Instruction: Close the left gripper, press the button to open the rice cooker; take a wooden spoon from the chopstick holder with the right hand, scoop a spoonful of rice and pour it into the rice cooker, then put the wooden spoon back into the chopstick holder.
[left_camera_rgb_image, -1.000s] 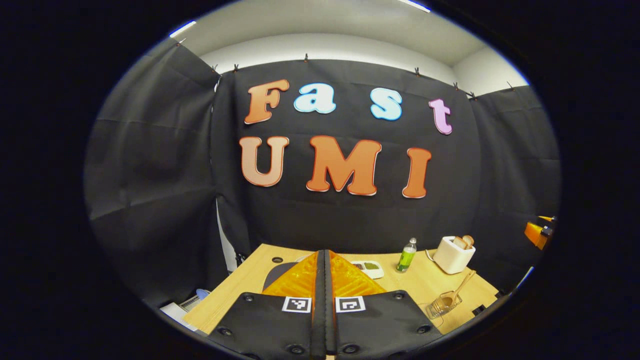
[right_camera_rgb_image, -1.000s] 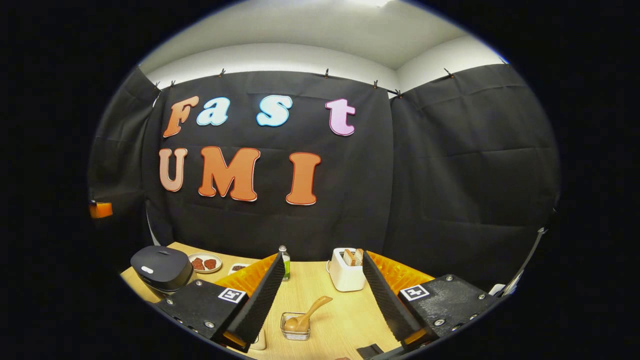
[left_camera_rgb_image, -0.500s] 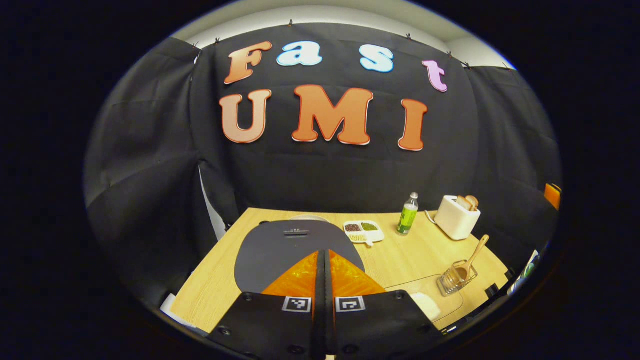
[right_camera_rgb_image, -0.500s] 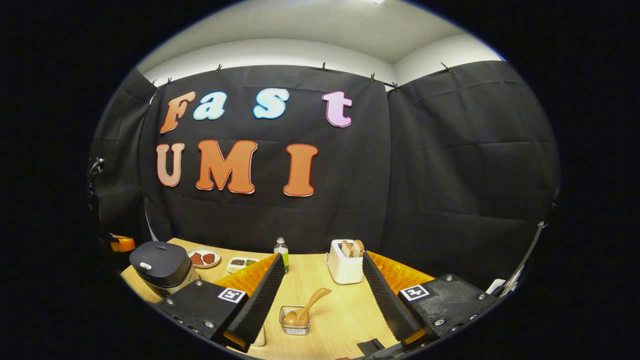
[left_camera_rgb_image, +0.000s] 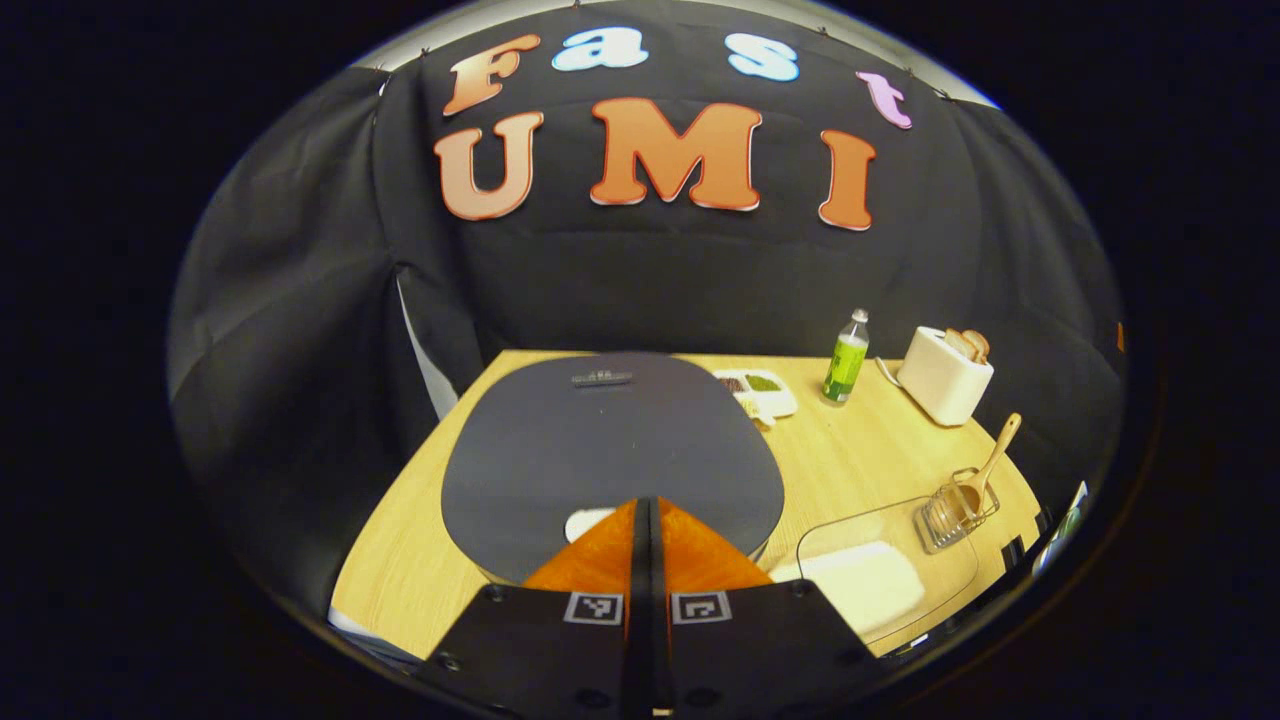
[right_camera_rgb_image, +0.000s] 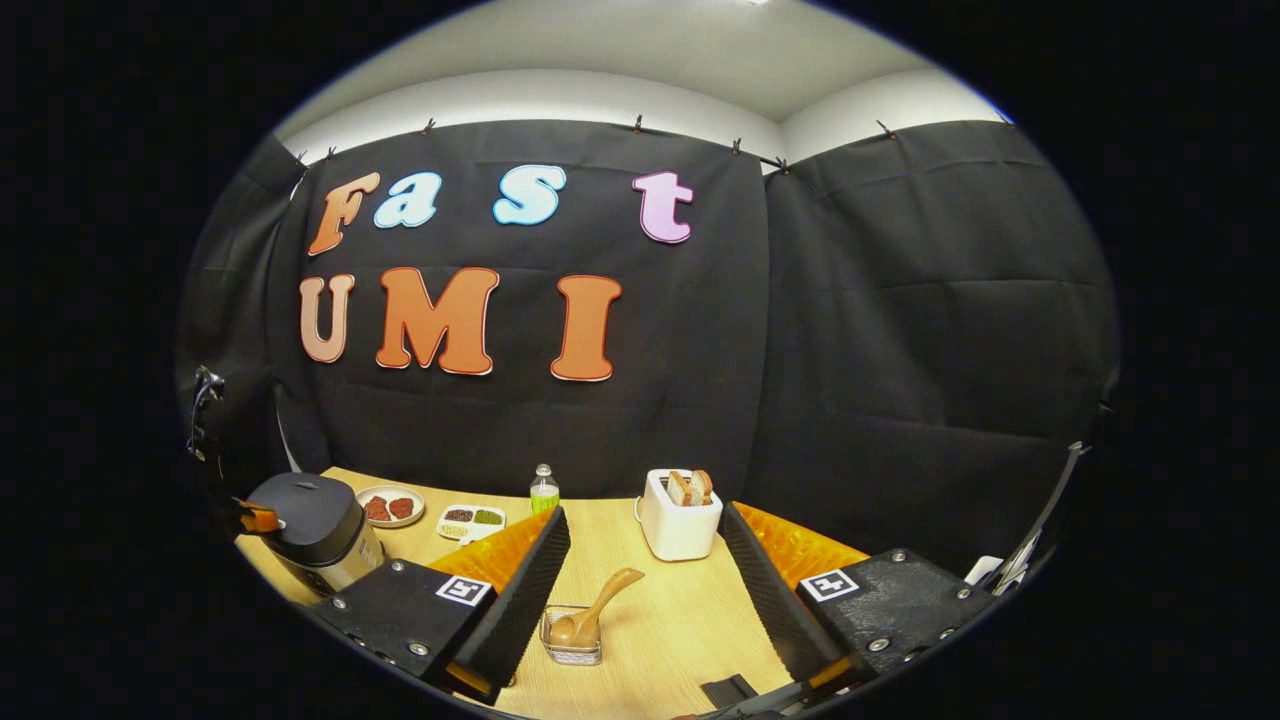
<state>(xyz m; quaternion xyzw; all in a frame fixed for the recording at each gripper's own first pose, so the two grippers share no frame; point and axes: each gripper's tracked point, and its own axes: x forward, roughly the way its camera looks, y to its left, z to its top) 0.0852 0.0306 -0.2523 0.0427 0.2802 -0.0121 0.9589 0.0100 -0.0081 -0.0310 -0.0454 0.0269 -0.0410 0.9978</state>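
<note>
Leaning up-right in chopstick holder, wooden spoon, left hand-held gripper pressed together, right hand-held gripper spread.

Bare table around chopstick holder (toaster behind)

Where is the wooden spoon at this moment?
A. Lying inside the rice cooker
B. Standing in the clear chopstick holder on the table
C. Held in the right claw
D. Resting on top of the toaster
B: the wooden spoon stands bowl-down in the clear chopstick holder on the table, while the right claw is open with nothing between its fingers.
</note>
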